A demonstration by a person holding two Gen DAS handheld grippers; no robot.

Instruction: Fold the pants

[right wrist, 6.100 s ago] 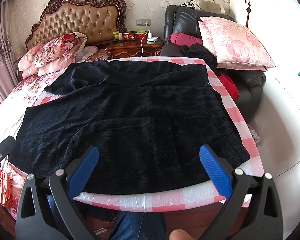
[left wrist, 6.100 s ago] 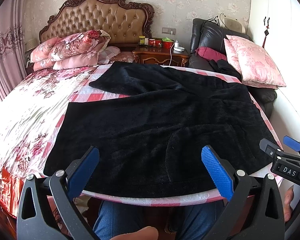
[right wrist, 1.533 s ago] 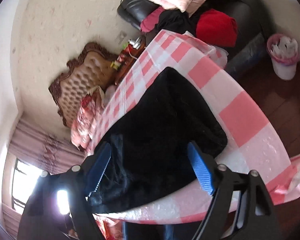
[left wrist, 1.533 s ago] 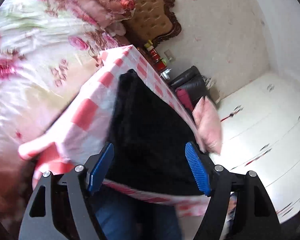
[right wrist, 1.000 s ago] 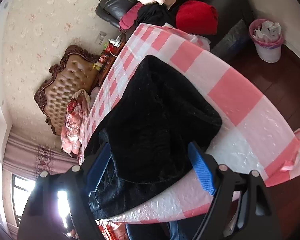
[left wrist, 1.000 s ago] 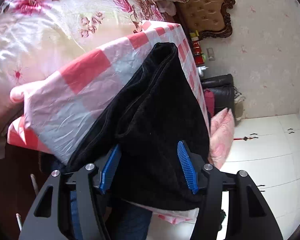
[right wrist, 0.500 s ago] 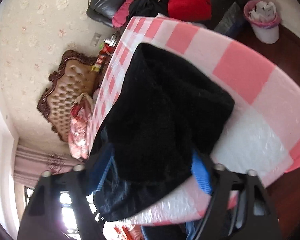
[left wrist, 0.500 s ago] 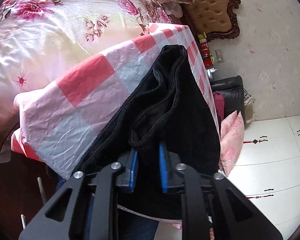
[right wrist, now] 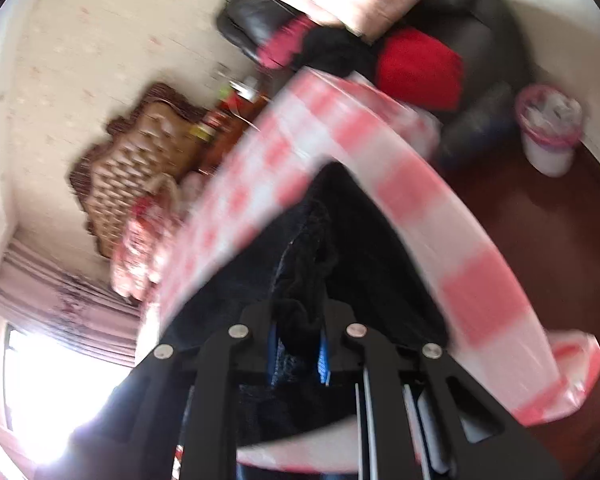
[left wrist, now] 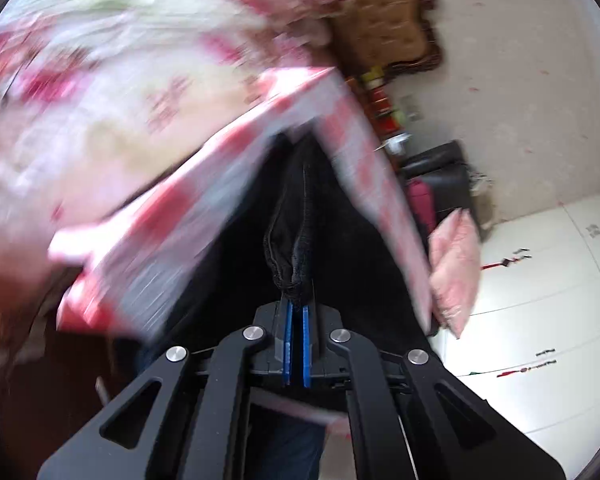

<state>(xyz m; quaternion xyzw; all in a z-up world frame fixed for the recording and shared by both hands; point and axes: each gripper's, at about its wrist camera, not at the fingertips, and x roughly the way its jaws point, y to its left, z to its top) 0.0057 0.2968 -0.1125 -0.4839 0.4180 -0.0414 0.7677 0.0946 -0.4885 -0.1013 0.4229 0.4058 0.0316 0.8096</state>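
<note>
Both sets of jaws have just been closing and now clench black cloth: the left gripper (left wrist: 295, 322) pinches a bunched edge of the pants (left wrist: 300, 216), the right gripper (right wrist: 298, 340) a thicker wad. Ahead of the jaws the pants lie across the checked counter (right wrist: 412, 196). The fabric looks plush, limp and fairly heavy, so hems and corners likely give the best hold.

L gripper (left wrist: 296, 312) w/ blue pads (left wrist: 288, 332) nearly together, pinching a bunched edge of the black pants (left wrist: 292, 240); its jaws have just been closing. Pants lie on pink-checked tablecloth (left wrist: 204, 200), blurred. Floral bedspread (left wrist: 100, 80) at left, pink cushion (left wrist: 456, 260) at right by white cabinets (left wrist: 540, 320).
</note>
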